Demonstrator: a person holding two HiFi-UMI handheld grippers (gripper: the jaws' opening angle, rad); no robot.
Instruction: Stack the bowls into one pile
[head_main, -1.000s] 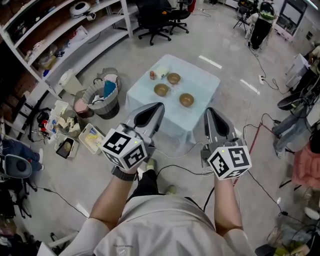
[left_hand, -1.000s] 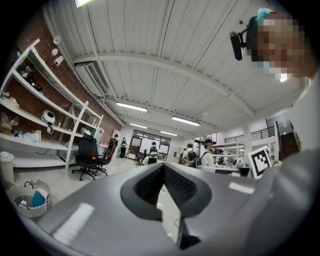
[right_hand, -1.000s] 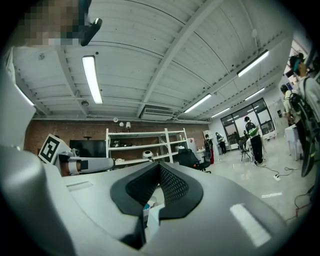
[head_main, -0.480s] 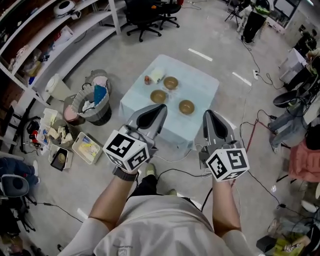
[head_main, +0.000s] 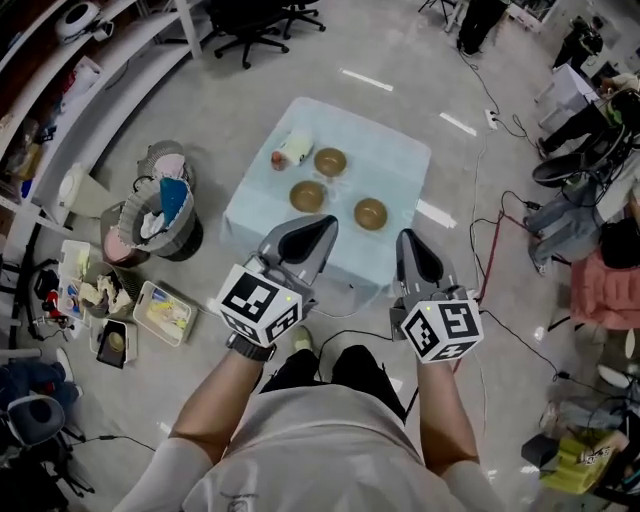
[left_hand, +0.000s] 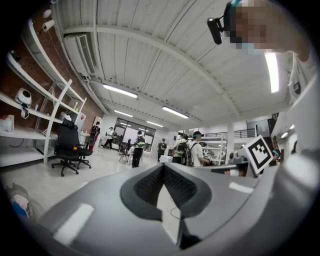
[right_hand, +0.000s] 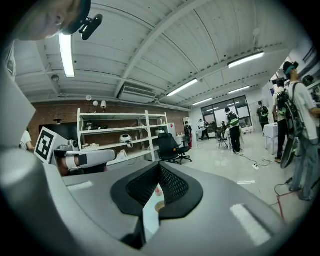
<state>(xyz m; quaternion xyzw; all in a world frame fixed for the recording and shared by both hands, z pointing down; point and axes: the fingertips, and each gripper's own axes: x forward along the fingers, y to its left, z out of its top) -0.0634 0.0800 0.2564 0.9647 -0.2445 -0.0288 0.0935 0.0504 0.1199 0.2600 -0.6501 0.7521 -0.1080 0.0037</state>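
Grey polished floor surrounds a small square table draped in pale blue cloth (head_main: 400, 165), which stands well ahead of the operator. On it we note three round brown bowls, all apart: the far bowl (head_main: 330, 161), the middle bowl (head_main: 307, 195) and the near-right bowl (head_main: 370, 213). A small white bottle (head_main: 293, 148) lies just beside the far bowl. No bowl sits in another.

The left gripper (head_main: 325, 222) and right gripper (head_main: 404, 238) are held close to the operator's body, well short of the table. Each has its jaws closed together on nothing.

We judge the step in hand to be the approach. Recommendation: part one gripper's jaws before reaching, take one bowl by its rim, keep it level, and lower it centred into a neighbour, clear of the bottle.
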